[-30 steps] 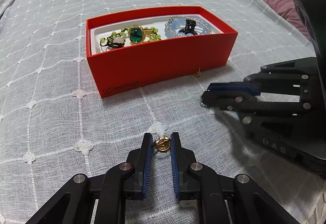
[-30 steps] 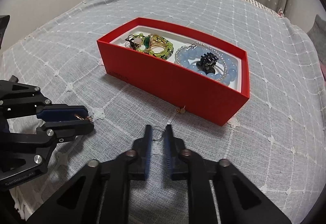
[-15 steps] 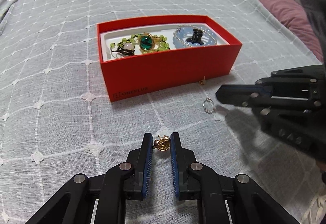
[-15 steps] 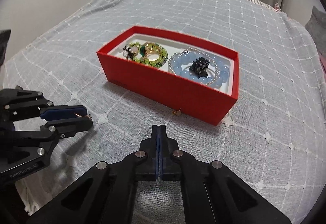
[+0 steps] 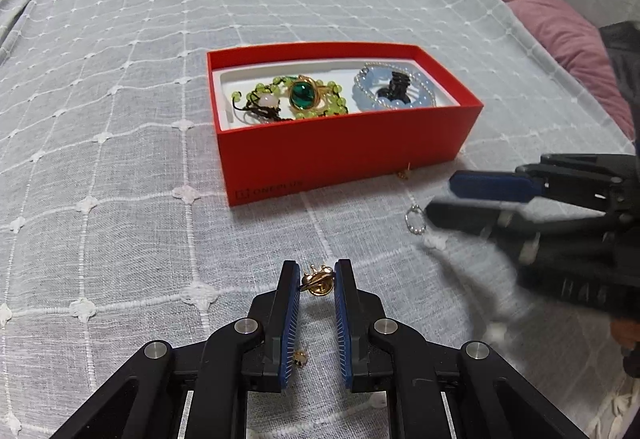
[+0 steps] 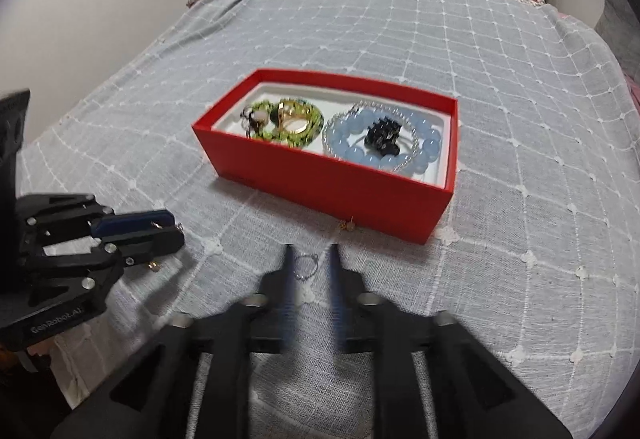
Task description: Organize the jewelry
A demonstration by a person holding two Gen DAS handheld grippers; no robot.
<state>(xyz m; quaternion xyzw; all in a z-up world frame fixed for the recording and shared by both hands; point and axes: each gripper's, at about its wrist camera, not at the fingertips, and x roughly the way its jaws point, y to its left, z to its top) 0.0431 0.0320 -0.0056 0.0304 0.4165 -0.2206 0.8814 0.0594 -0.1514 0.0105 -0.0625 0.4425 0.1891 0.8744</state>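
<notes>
A red box [image 5: 344, 151] [image 6: 332, 183] on the bed holds a green bead bracelet [image 5: 336, 105], a green-stone ring [image 5: 302, 94], a blue bead bracelet [image 6: 430, 147] and a black clip [image 6: 382, 135]. My left gripper [image 5: 317, 277] [image 6: 178, 228] is shut on a small gold earring [image 5: 317, 281] just above the cloth. The jaws of my right gripper [image 6: 311, 259] [image 5: 440, 197] are opening. A thin silver ring [image 6: 306, 265] [image 5: 414, 219] lies on the cloth between its fingertips, and the pads are not pressing on it.
A tiny gold earring [image 5: 403, 174] [image 6: 346, 225] lies against the box's front wall. Another small gold piece [image 5: 300, 358] [image 6: 153, 266] lies on the cloth under the left gripper. Grey checked bedspread [image 5: 120, 159] all around; pink pillow [image 5: 568, 35] at right.
The right gripper's jaws closed fully beside the silver ring, which stayed on the cloth, and have now sprung apart around it. The left gripper still grips the gold earring.
</notes>
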